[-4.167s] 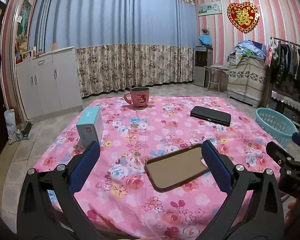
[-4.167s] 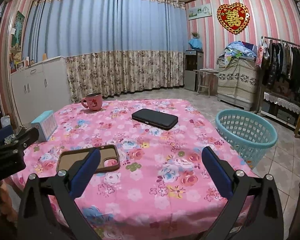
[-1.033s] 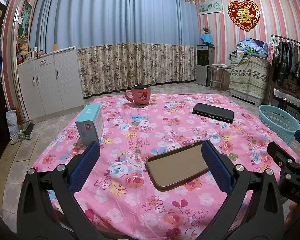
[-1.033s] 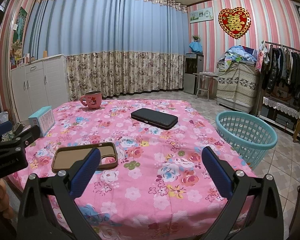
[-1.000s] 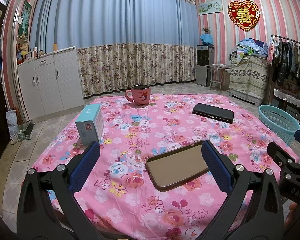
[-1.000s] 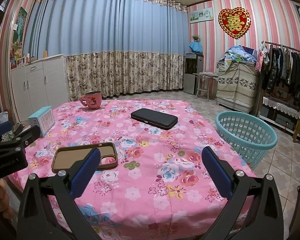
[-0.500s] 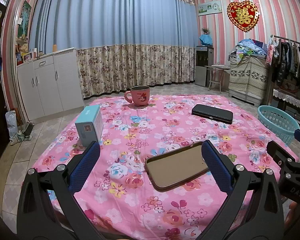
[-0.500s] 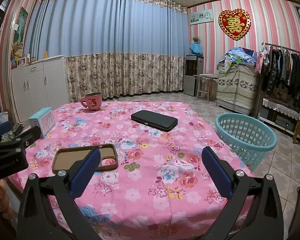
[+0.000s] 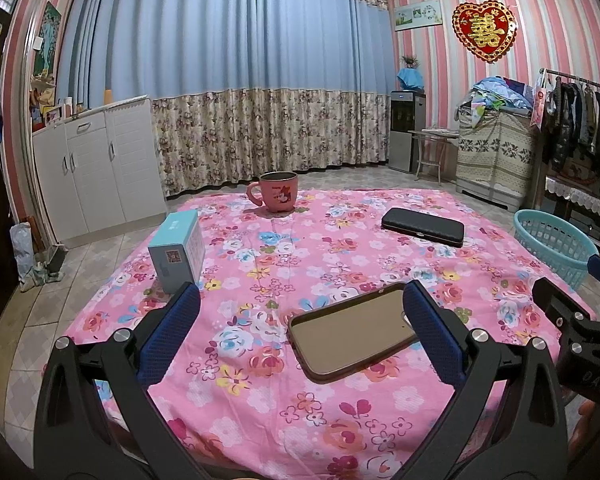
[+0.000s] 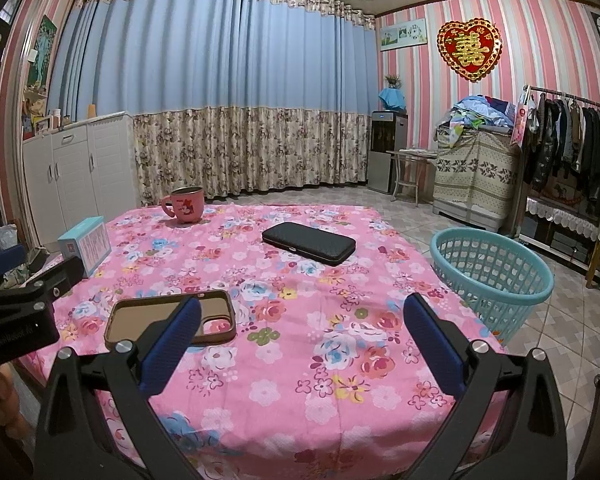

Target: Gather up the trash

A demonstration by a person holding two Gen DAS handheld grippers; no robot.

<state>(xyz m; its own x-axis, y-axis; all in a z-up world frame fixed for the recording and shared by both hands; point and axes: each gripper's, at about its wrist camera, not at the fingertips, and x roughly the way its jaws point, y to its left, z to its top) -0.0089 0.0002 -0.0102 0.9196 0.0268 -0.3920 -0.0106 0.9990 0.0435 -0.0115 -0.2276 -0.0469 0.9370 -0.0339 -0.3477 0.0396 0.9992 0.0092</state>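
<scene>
A brown phone case point(image 9: 352, 330) point(image 10: 170, 322) lies flat near the front edge of the pink flowered table point(image 9: 300, 248) point(image 10: 300, 280). Farther back rest a black wallet-like case point(image 9: 422, 227) point(image 10: 309, 243), a light blue box point(image 9: 177, 246) point(image 10: 85, 247) at the left edge and a pink mug point(image 9: 278, 197) point(image 10: 185, 204). A teal laundry basket point(image 9: 556, 246) point(image 10: 492, 276) stands on the floor right of the table. My left gripper point(image 9: 300, 320) hangs open just above the phone case. Over the table's front right part, my right gripper point(image 10: 302, 324) is open and holds nothing.
White cabinets point(image 9: 96, 172) line the left wall, and blue curtains point(image 9: 228, 92) cover the back. A covered dresser point(image 10: 476, 176) and a clothes rack point(image 10: 572, 152) fill the right side. Tiled floor point(image 10: 420, 220) surrounds the table.
Both views have drifted very slightly; the objects on the table stay where they were and both grippers remain open.
</scene>
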